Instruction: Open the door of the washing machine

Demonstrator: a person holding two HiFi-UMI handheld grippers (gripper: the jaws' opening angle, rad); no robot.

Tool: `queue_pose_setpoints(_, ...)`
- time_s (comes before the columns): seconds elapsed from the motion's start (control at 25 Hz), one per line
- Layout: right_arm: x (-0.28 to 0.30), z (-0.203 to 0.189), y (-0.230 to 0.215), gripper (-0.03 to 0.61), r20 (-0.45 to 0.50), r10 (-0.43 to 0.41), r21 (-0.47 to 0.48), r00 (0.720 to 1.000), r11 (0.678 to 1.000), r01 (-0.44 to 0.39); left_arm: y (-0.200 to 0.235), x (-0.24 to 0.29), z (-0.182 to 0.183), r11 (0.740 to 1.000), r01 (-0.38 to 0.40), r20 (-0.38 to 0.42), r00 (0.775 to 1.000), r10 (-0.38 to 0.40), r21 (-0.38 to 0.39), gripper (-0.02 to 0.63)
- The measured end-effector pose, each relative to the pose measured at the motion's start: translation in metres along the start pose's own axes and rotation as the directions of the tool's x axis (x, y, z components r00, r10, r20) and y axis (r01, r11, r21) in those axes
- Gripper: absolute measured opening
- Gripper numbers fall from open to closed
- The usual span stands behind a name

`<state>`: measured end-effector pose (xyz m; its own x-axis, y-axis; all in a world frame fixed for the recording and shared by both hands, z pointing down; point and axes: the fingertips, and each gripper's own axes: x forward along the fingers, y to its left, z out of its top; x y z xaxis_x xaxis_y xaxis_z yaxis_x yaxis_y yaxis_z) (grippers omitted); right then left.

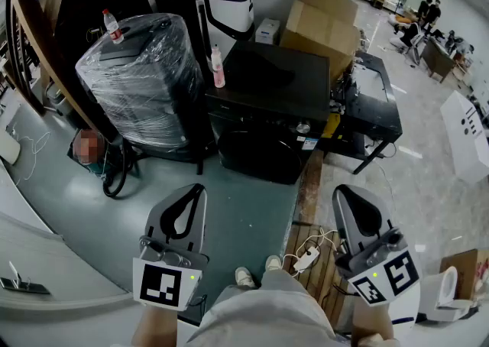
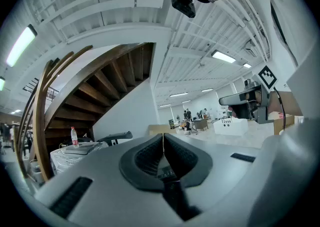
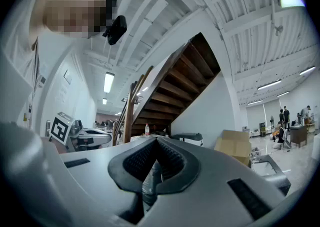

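Washing machine [image 1: 267,101]: black, on the floor ahead, door shut, well apart from both tools.

Risks, judged:
- The door's handle or edge cannot be made out from here, so a blind reach could slip off the dark front.
- A pink bottle [image 1: 218,69] stands at the machine's left edge. A wide swing could knock it over.
- The white cable [image 1: 306,257] lies near the person's feet and could snag a step forward.

Left tool [image 1: 200,187]: jaws together, holding nothing. Right tool [image 1: 340,191]: likewise fully closed and empty. Both must open before any grip.
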<state>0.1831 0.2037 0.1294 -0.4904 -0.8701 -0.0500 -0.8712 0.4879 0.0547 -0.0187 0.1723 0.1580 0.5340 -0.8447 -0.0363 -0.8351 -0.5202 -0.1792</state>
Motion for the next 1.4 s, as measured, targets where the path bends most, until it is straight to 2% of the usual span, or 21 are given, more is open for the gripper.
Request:
queue_pose_setpoints(0.2, -0.003, -0.003, -0.003, 0.021, -0.003, -0.021, 0.036, 1.000, 0.999, 0.021, 0.001, -0.002, -0.002, 1.000, 0.003, -0.004, 1.000, -0.003, 0.001, 0.025)
queue_pose_setpoints(0.44, -0.006, -0.007, 0.002, 0.021, -0.019, -0.032, 0.033, 0.999, 0.999, 0.033, 0.000, -0.005, -0.003, 1.000, 0.018, 0.001, 1.000, -0.018, -0.001, 0.025)
queue_pose_setpoints(0.64, -0.005, -0.020, -0.014, 0.021, -0.082, -0.101, 0.008, 0.992, 0.995, 0.102, 0.000, 0.004, -0.014, 0.999, 0.039, -0.029, 0.999, -0.039, 0.005, 0.025)
queue_pose_setpoints(0.68, -0.005, -0.024, -0.019, 0.048, -0.097, -0.111, 0.008, 0.989, 0.994, 0.113, 0.000, 0.008, -0.019, 0.999, 0.045, -0.040, 0.998, -0.045, 0.004, 0.025)
queue_pose_setpoints(0.72, -0.004, -0.030, -0.024, 0.164, -0.112, -0.116, 0.009, 0.987, 0.993, 0.117, -0.001, 0.012, -0.024, 0.999, 0.052, -0.052, 0.997, -0.051, 0.005, 0.025)
queue_pose_setpoints(0.76, -0.002, -0.035, -0.028, 0.220, -0.128, -0.115, 0.009, 0.985, 0.993, 0.117, -0.001, 0.016, -0.031, 0.998, 0.059, -0.064, 0.996, -0.059, 0.012, 0.025)
queue_pose_setpoints(0.96, 0.021, -0.061, -0.053, 0.229, -0.201, -0.099, -0.012, 0.975, 0.995, 0.098, 0.002, 0.046, -0.057, 0.994, 0.096, -0.122, 0.989, -0.089, 0.054, 0.025)
queue_pose_setpoints(1.12, 0.046, -0.098, -0.074, 0.232, -0.282, -0.064, -0.004, 0.957, 0.998, 0.066, 0.003, 0.070, -0.077, 0.995, 0.096, -0.177, 0.980, -0.089, 0.033, 0.025)
queue_pose_setpoints(1.4, 0.112, -0.177, -0.124, 0.232, -0.420, 0.007, 0.048, 0.907, 0.999, 0.014, 0.012, 0.126, -0.120, 0.997, 0.076, -0.265, 0.961, -0.077, -0.016, 0.025)
